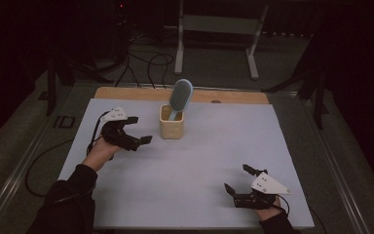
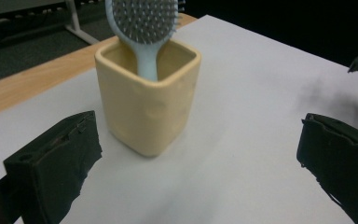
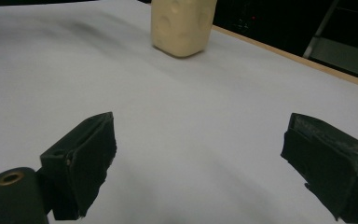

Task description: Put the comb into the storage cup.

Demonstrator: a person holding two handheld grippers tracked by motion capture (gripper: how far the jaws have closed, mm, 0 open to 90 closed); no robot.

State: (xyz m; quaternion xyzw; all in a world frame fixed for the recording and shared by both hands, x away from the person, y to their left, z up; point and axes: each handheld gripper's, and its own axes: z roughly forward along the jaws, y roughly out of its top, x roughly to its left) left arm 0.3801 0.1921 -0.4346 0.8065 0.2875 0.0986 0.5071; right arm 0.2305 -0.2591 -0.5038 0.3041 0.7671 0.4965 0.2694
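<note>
Nearest the person, the right gripper (image 1: pixel 237 181) sits low over the white sheet (image 1: pixel 190 195) near the table's front right corner, held by the person's right hand (image 1: pixel 271 202). Its jaws stand wide apart with nothing between them; in the right gripper view only bare sheet lies in the gap, and the cup is far off at the top of that view.

Farther in and to the left, the left gripper (image 1: pixel 141 130) is held by the left hand (image 1: pixel 100 151), its jaws likewise spread wide and holding nothing. They point toward the cup (image 1: pixel 171 124), just beside it but not touching (in the left gripper view the cup stands between and beyond the two black jaws).

The cup is a pale yellow, squarish holder with rounded corners and a thick rim, standing upright on the sheet near its far edge, about mid-width. A hairbrush (image 1: pixel 180 96) stands in it handle down: light blue handle and back, an oval head with grey bristle pins (image 2: pixel 144 18), leaning toward the cup's far right corner and rising well above the rim.

No brand, label or readable writing shows on the cup, brush or grippers. Beyond the sheet, a strip of the wooden table edge (image 1: pixel 126 92) is bare.
</note>
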